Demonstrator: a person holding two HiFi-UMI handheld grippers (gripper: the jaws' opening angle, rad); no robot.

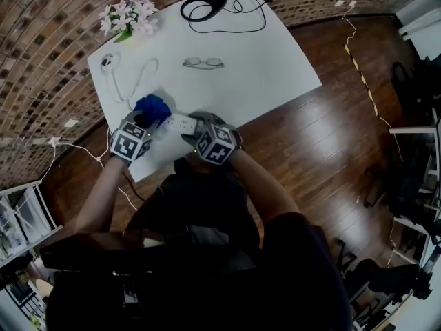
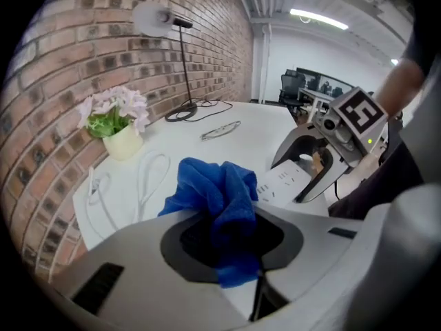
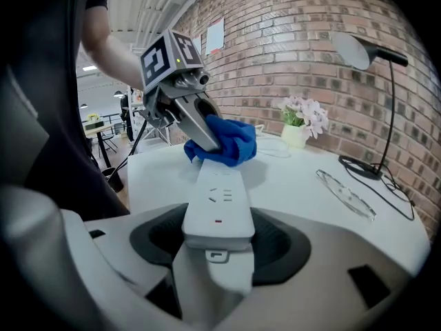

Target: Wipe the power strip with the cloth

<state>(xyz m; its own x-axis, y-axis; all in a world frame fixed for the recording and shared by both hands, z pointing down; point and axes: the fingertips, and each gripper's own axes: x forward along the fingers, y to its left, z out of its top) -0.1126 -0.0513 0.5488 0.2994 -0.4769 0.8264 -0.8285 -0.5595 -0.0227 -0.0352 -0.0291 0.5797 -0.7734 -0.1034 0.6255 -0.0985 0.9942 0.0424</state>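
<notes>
The left hand-held gripper [image 2: 231, 254] is closed on the blue cloth [image 2: 219, 195], which bunches out ahead of its jaws. The right hand-held gripper [image 3: 217, 243] is closed on one end of the white power strip [image 3: 217, 195], socket face up.

In the head view, the strip sits over the 7 o'clock corner of the desk [image 1: 269, 61]. The cloth touches its 9 o'clock end, and the right hand-held gripper clamps its 3 o'clock end. Whether the strip rests on the desk cannot be told.

From the strip, glasses [image 1: 203, 63] lie at 1 o'clock, a white cable [image 1: 127, 81] at 10 o'clock, flowers [image 1: 127, 16] at 11 o'clock, and a lamp base [image 1: 207, 5] at 12 o'clock by the far edge.
</notes>
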